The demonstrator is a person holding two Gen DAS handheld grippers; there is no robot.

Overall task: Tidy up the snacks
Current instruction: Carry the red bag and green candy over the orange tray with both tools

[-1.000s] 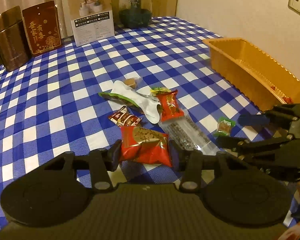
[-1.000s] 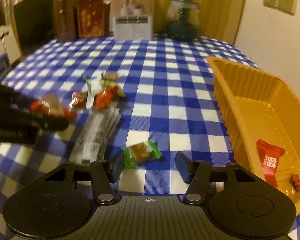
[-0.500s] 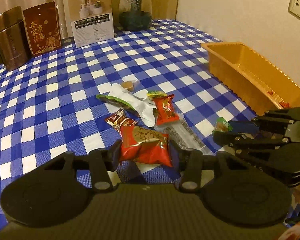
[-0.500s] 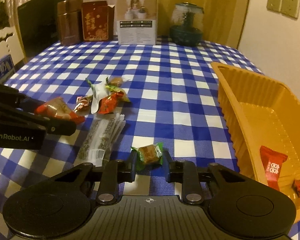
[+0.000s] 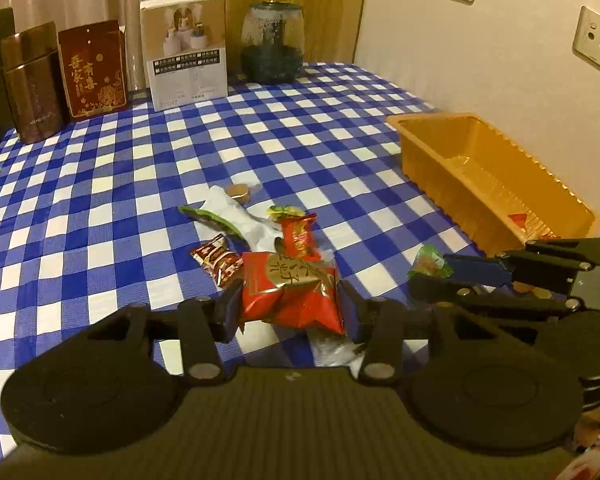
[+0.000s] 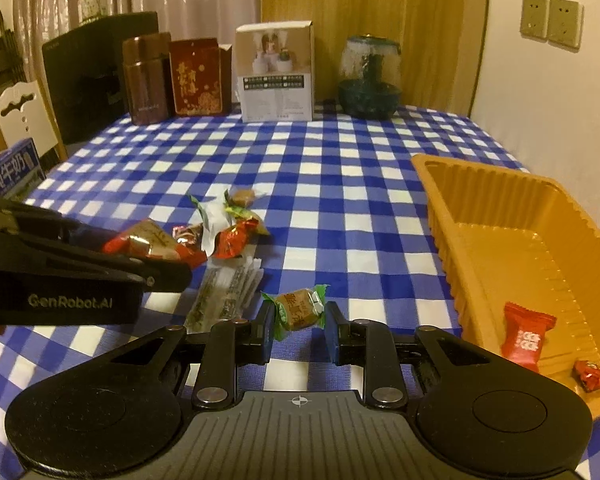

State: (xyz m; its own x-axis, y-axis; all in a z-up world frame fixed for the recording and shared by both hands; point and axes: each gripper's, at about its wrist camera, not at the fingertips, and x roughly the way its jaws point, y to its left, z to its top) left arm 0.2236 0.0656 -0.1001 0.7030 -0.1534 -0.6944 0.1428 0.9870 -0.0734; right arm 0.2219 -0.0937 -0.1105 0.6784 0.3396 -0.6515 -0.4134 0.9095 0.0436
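Both grippers have something in them. The left gripper (image 5: 290,306) is clamped on a red pouch (image 5: 290,290) with gold lettering, its two pads pressing the pouch's sides, the pouch lifted just clear of the checked cloth (image 5: 100,184). Ahead of those jaws lies the rest of the heap: a small brown sweet (image 5: 216,258) just to their left, a red sweet (image 5: 300,234) straight ahead, a white-and-green wrapper (image 5: 236,218) past that, and a clear packet (image 6: 224,294) partly under the jaws. The right gripper (image 6: 298,326) has pinched shut on a green sweet (image 6: 298,308); the jaws are narrow, with the sweet gripped between the pads and its crimped ends sticking out above them. To the right of these jaws sits the orange tray (image 6: 500,200), and in its near end lie a red packet (image 6: 526,336) and a little red sweet (image 6: 590,374). From the left camera the right gripper shows side-on to the right of the left jaws, the green sweet at its tips, in front of the tray's near end. Far beyond both jaws, boxes (image 6: 276,70) and a glass jar (image 6: 368,76) stand along the table's back edge.
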